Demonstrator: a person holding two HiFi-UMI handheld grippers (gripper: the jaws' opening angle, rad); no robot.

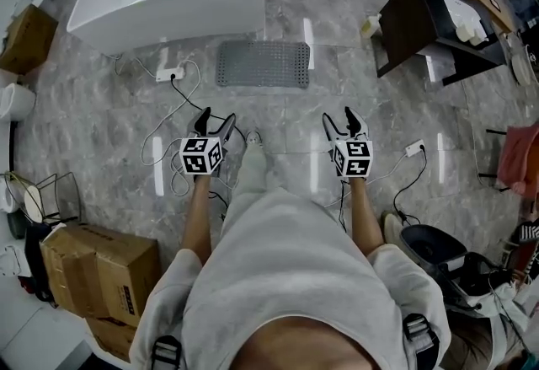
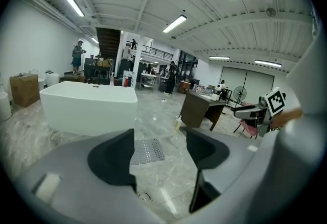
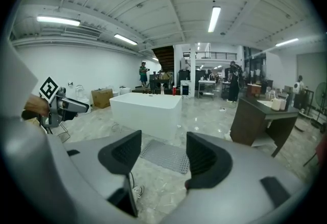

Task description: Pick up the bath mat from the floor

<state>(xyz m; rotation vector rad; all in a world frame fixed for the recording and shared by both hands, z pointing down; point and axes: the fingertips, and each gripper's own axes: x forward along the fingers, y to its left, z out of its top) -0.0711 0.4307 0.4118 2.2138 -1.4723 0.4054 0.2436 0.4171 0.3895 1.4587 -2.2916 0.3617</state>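
You wear a loose, pale grey top [image 1: 286, 276] with short sleeves, and pale trousers [image 1: 250, 173]. Dark straps [image 1: 166, 350] with buckles sit on both shoulders. Your left tool [image 1: 215, 120] and right tool [image 1: 341, 120] have grey bodies and black textured pads. Each carries a white cube [image 1: 202, 155] printed with black square markers.

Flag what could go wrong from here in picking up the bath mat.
The bath mat lies flat on the glossy floor; the open left gripper and right gripper might skid over its edge. White and black cables and a power strip lie near the person's shoe, so a step could catch them.
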